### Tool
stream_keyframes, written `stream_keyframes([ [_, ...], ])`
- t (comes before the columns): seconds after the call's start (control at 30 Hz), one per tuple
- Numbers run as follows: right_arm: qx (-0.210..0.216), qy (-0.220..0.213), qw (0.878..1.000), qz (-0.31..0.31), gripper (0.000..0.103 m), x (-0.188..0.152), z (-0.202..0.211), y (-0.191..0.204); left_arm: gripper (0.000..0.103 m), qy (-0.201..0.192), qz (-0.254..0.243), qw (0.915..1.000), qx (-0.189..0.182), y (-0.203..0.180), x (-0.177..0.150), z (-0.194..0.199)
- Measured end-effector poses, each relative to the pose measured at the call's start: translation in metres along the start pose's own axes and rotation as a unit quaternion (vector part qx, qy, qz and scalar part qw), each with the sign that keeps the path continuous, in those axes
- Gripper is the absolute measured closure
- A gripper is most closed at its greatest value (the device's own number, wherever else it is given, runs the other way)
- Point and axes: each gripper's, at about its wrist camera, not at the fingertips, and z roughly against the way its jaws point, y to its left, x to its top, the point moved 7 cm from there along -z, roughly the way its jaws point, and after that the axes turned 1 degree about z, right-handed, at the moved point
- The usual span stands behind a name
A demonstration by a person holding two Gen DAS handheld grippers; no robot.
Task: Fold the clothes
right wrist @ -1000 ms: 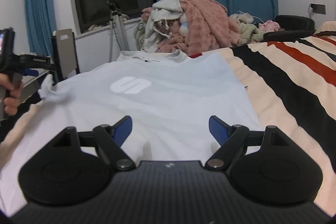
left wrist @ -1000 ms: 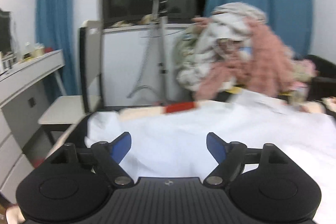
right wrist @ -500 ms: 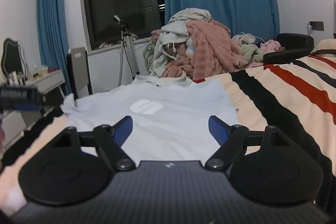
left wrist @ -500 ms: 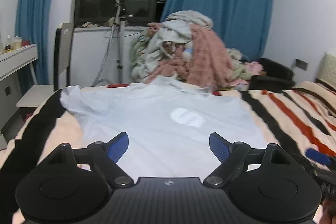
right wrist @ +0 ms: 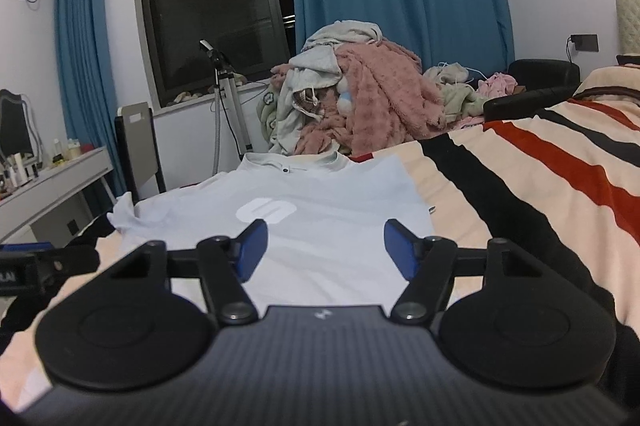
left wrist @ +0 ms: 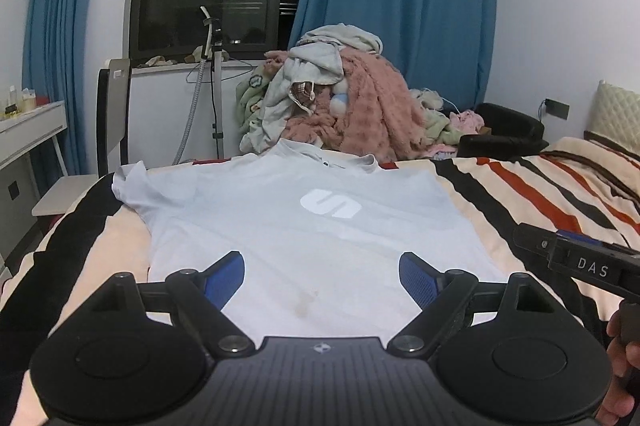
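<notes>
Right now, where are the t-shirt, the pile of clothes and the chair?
t-shirt (left wrist: 280,234): left wrist view, on the chest below the logo.
pile of clothes (left wrist: 372,106): left wrist view, on the pink fleece.
chair (right wrist: 138,138): right wrist view, on the backrest.

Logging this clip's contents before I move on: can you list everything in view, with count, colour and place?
T-shirt: one, pale grey with white logo, spread flat on the bed, collar at the far end.
Bedspread: one, cream with black and red stripes, under the shirt.
Clothes pile: one heap, pink, grey and green, beyond the bed's far edge.
Curtains: two, blue, either side of the dark window.
Tripod: one, silver, below the window.
Chair: one, dark frame, left of the bed.
Desk: one, white, far left, small bottles on top.
Left gripper: black with blue pads, jaws open, nothing between them.
Right gripper: same colours, jaws closing, nothing between them.
Hand: one, lower right of left view, on the right gripper's handle.
</notes>
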Motion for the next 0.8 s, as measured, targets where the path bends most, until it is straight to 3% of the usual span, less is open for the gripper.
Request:
stream_keyframes([
  [0.13, -0.004, 0.006, 1.000, -0.011, 0.049, -0.003, -0.006, -0.006, 0.017, 0.016, 0.008, 0.9998, 0.005, 0.005, -0.003, -0.010],
  [0.23, -0.001, 0.014, 0.999, -0.030, 0.049, -0.005, -0.011, -0.011, 0.017, 0.025, 0.014, 0.9995, 0.013, 0.007, -0.004, -0.013],
  [0.4, 0.010, 0.026, 0.993, -0.114, 0.048, -0.002, -0.036, -0.041, 0.017, 0.030, 0.026, 0.9989, 0.023, 0.009, -0.002, -0.010],
  [0.63, -0.030, 0.064, 0.978, -0.198, 0.047, -0.013, -0.139, -0.118, 0.017, 0.039, 0.051, 0.9978, 0.016, 0.006, -0.003, -0.025],
  [0.8, -0.030, 0.075, 0.977, -0.197, 0.047, -0.018, -0.206, -0.153, 0.017, 0.046, 0.104, 0.9935, 0.005, 0.013, -0.003, -0.054],
])
